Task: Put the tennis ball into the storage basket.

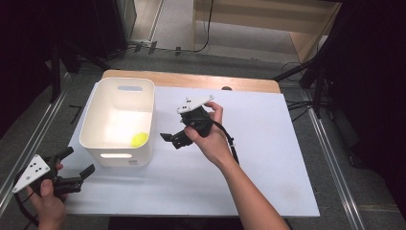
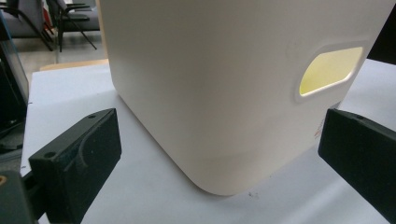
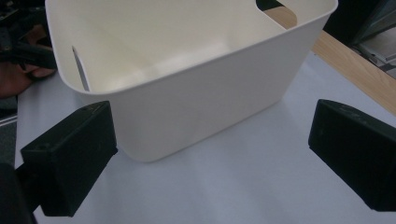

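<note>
a white bin (image 1: 98,125) stands on the left part of the white board (image 1: 268,158) that covers the table, its long side running away from the person. inside it, low in the near right corner, lies a small yellow-green ball (image 1: 140,139); it may be a crumpled bit of something rather than a ball, the view from above is too small to be sure. the near wall of the bin has a handle slot that glows pale yellow, and the far wall has another slot.

the left gripper (image 1: 76,166) is held low at the near left corner of the board, just beside the bin's near left corner but not touching it. its jaws are spread wide with nothing between them; in the left gripper view the bin's rounded corner (image 2: 219,107) sits in the gap ahead of the jaws.

the right gripper (image 1: 168,139) hangs above the board just to the right of the bin, pointing toward its right wall. its jaws also stand wide apart and bare. in the right gripper view the bin (image 3: 196,107) is seen from slightly above, close ahead, with its open top tipped toward the camera.

the wooden table edge (image 1: 191,79) shows beyond the board.
</note>
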`<act>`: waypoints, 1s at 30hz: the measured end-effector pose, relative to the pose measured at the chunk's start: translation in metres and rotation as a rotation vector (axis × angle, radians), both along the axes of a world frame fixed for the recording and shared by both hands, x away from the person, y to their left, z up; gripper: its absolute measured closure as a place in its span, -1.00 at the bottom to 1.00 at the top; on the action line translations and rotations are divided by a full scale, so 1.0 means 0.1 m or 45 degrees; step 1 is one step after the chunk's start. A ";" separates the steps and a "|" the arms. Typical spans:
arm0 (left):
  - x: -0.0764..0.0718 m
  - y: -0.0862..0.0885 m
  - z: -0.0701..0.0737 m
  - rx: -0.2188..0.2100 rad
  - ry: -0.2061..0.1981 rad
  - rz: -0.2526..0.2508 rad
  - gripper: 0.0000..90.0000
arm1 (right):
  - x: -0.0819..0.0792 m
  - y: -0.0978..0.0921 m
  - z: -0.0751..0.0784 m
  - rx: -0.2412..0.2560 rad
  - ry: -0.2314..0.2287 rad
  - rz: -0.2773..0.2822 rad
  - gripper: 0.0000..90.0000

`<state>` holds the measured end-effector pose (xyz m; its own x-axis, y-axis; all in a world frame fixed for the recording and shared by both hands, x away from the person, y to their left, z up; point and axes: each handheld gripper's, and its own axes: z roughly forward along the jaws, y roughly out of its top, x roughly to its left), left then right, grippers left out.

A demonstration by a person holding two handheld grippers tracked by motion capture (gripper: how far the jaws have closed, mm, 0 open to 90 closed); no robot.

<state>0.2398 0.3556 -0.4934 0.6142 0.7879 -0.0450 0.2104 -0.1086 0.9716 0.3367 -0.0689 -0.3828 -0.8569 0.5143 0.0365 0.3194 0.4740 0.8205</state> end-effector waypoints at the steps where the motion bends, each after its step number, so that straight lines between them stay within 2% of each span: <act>1: 0.00 0.00 0.00 0.000 0.000 0.000 -1.00 | -0.01 -0.03 -0.01 -0.005 -0.003 -0.006 -1.00; 10: 0.00 0.00 0.00 0.002 0.002 0.000 -1.00 | -0.09 -0.30 -0.17 0.011 0.007 -0.078 -1.00; 21: 0.00 0.00 0.00 0.005 0.001 0.000 -1.00 | -0.21 -0.56 -0.36 0.015 0.013 -0.131 -1.00; 30: 0.00 0.00 0.00 0.008 0.002 0.003 -1.00 | -0.32 -0.84 -0.53 0.049 0.017 -0.206 -1.00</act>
